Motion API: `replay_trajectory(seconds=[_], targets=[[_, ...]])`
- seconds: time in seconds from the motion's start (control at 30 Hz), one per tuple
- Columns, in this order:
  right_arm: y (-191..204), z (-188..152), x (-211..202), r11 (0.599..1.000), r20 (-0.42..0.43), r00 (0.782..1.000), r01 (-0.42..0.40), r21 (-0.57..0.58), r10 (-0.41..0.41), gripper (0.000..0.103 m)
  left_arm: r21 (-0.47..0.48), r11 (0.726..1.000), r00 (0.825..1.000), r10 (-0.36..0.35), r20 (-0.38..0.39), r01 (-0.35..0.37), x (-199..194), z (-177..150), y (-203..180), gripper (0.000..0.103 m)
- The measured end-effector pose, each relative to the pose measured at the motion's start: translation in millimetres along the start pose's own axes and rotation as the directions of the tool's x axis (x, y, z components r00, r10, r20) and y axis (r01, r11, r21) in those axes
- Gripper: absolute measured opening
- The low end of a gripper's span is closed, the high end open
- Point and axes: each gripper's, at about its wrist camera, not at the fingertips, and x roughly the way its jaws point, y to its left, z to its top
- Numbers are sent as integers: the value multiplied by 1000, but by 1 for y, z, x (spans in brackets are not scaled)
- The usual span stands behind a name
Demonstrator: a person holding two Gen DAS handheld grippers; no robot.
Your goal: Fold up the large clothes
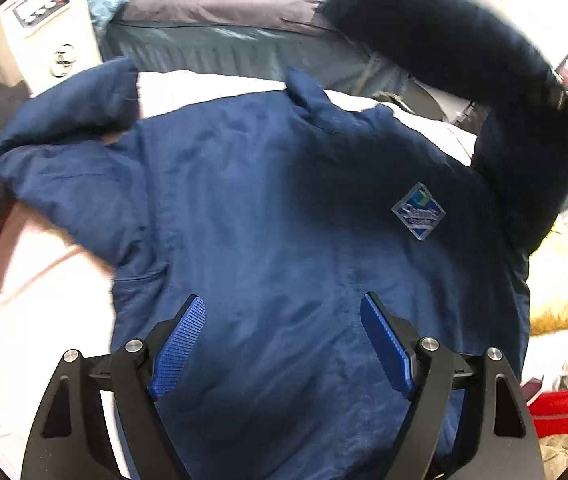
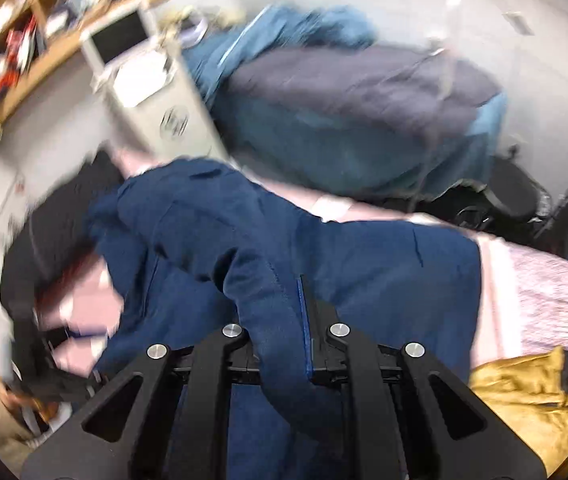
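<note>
At the bottom of the left wrist view, the left gripper (image 1: 284,344) is hovering with its blue pads spread apart over the large navy blue padded jacket (image 1: 275,208), which is lying across the frame's centre. The right gripper (image 2: 284,320) is clamping a dark blue sleeve (image 2: 271,300); teal and grey bedding (image 2: 356,112) is lying in the upper right.
</note>
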Motion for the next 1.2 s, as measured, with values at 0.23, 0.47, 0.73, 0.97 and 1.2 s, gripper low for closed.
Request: replay_trajectory(seconds=[0.23,0.47,0.73,0.97,1.2], targets=[[84,-102,130,869,-217,904,251,-427,-368,32,-31,997,997,74,-28,-75,-1,-18,22,83],[78,-140,137,853,-273,865,276,-443,-421,81,-46,997,994,60,-93,-65,18,-35,25,85],[39,-123,59,953,-234,937,207,-222,-258,81,31,999,995,47,-86,-44,35,-11,5,85],[-34,-111,-11,963,-130,962,253,94,-240,81,4,999,995,37,-93,-37,45,12,8,86],[-181,-144,-64,742,-76,964,246,624,-256,81,-39,998,992,48,-113,-52,57,27,24,86]])
